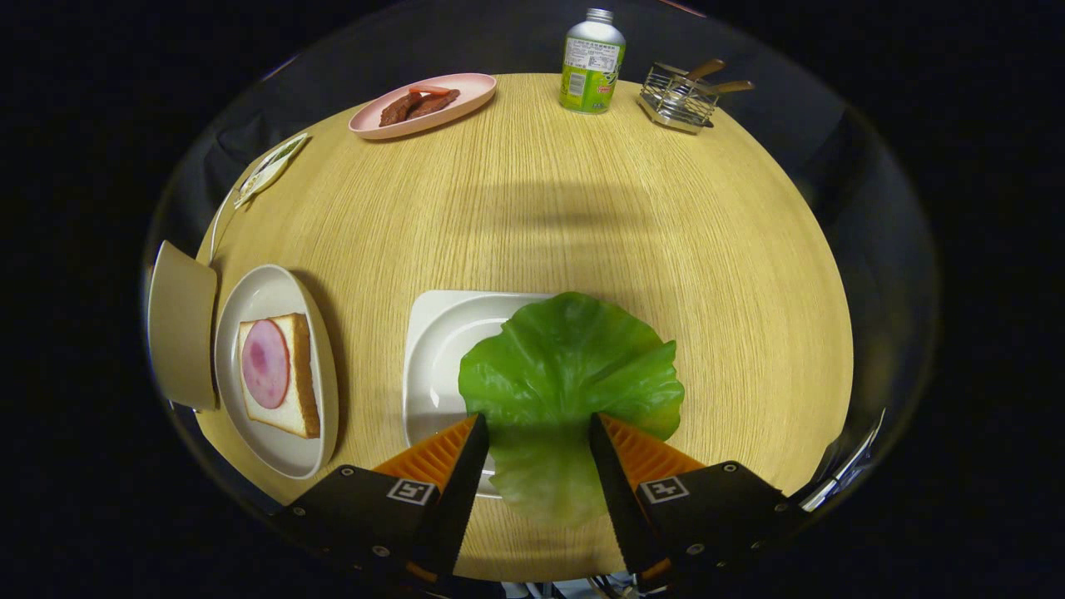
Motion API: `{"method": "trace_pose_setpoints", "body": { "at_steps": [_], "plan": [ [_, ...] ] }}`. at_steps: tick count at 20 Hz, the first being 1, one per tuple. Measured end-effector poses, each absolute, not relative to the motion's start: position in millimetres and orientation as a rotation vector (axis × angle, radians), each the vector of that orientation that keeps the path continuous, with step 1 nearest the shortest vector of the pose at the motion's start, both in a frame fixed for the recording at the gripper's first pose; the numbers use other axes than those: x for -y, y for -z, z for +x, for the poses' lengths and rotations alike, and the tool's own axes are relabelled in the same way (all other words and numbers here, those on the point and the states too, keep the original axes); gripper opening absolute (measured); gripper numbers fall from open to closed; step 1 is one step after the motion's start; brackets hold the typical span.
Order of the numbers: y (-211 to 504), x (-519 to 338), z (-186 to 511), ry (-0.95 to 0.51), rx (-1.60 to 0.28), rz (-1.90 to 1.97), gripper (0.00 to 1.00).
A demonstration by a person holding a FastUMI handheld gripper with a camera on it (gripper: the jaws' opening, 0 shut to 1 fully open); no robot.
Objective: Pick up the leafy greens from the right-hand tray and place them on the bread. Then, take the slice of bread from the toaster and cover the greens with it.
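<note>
**Leaf between the fingers**

Gripper view: the gripper (537,433) is seen with its fingers set wide apart, and the leaf (566,374) lies between them, its pale stem end reaching back past the tips. Whether both fingers press on the leaf cannot be told. The leaf overlaps the white tray (437,349) on the table (582,208). Left of the tray, a plate (274,449) carries the bread (299,374) topped with a ham slice (265,363). Beyond, a pink plate (466,91), a bottle (591,62) and a wire rack (678,98) are seen.
</note>
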State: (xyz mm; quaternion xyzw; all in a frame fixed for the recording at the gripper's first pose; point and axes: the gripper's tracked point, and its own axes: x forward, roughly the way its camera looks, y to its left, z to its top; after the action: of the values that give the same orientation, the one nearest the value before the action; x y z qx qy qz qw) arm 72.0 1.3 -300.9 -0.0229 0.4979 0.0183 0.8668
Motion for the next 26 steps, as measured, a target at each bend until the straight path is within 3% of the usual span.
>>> {"method": "trace_pose_setpoints", "body": {
  "at_steps": [4,7,8,9,10,11,26],
  "plan": [
    [300,2,74,-0.029,-1.044,-0.032,0.62],
    [300,8,75,-0.018,-1.035,-0.021,0.44],
    [300,9,75,-0.013,-1.034,-0.018,0.30],
    [299,12,75,0.000,-1.033,-0.012,0.24],
    [300,13,76,0.008,-1.034,0.003,0.09],
    [299,13,75,0.015,-1.036,0.016,0.03],
    [222,-64,66,-0.118,-0.911,-0.044,0.01]
  ]
}}
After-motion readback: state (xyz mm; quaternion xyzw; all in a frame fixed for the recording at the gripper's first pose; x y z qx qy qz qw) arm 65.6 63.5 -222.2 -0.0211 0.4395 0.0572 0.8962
